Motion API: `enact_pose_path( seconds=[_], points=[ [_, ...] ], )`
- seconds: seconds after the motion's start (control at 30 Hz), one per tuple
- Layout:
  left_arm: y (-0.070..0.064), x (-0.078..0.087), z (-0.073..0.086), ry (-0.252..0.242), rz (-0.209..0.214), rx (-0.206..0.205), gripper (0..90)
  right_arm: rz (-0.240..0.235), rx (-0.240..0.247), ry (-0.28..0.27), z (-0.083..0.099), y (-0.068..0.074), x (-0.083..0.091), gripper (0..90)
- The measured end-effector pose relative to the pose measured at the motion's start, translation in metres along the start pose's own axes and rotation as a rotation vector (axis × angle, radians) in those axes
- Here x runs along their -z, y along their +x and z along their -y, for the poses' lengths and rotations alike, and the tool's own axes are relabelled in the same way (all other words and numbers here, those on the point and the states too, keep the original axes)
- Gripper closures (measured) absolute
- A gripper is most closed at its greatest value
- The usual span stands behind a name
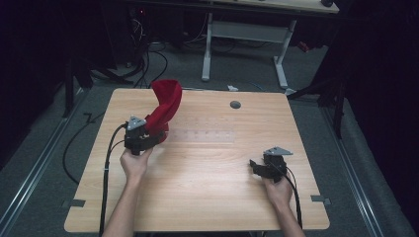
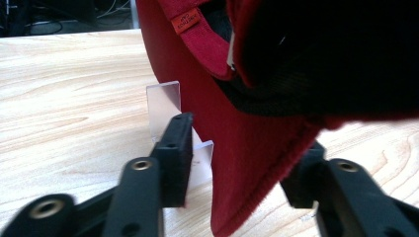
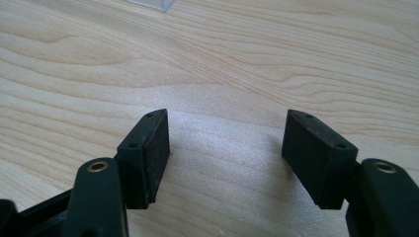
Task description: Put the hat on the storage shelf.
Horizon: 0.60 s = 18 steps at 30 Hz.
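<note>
The tabletop [image 1: 207,197] is the biggest thing in front of me, pale wood grain, and I'll place everything else against the red cap [image 1: 164,106], which stands up over the tabletop's far-left part.

The red cap rises in a curve, its crown high and toward the far edge, its brim [image 2: 237,163] pointing down toward me. In the left gripper view the brim's edge hangs between my two black jaws; the cap's dark inside and a small orange label [image 2: 186,20] near its band show above (the lettering on it is too small to read).

A clear plastic strip [image 1: 207,135] lies flat on the tabletop just to the right of the cap, running out toward the middle. In the left gripper view a clear upright piece [image 2: 163,106] stands just behind the left jaw, beside the brim.

My left hand-held gripper [image 1: 149,136] sits right below the cap, at its near end. Its jaws stand on either side of the brim with space to the left of the cloth, and I cannot tell whether they pinch it.

My right hand-held gripper [image 1: 257,167] is well apart from the cap, off to the right and nearer to me, low over bare wood. Its jaws are spread wide with nothing between them.

A small grey round plug [image 1: 235,104] is set in the tabletop to the cap's right, near the far edge.
</note>
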<state>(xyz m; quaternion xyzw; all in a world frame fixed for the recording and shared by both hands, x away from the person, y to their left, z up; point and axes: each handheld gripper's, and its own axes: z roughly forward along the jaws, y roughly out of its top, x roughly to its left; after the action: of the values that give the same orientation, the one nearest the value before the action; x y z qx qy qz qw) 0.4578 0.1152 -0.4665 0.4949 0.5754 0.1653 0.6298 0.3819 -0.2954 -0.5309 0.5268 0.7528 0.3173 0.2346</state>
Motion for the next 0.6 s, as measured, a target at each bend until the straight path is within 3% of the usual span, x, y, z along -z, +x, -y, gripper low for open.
enact_pose_path(
  seconds=[0.07,0.2,0.6],
  points=[
    [0.0,0.003,-0.001,0.004,-0.009,-0.012,44.8,0.0,0.0,0.0,0.0,0.0,0.0,35.2],
    [0.0,0.007,-0.002,0.007,-0.015,-0.031,41.3,0.0,0.001,0.0,0.0,0.0,0.0,35.2],
    [0.002,0.034,-0.008,-0.019,-0.011,-0.024,39.8,0.0,0.001,0.0,0.0,0.0,0.0,35.2]
  ],
)
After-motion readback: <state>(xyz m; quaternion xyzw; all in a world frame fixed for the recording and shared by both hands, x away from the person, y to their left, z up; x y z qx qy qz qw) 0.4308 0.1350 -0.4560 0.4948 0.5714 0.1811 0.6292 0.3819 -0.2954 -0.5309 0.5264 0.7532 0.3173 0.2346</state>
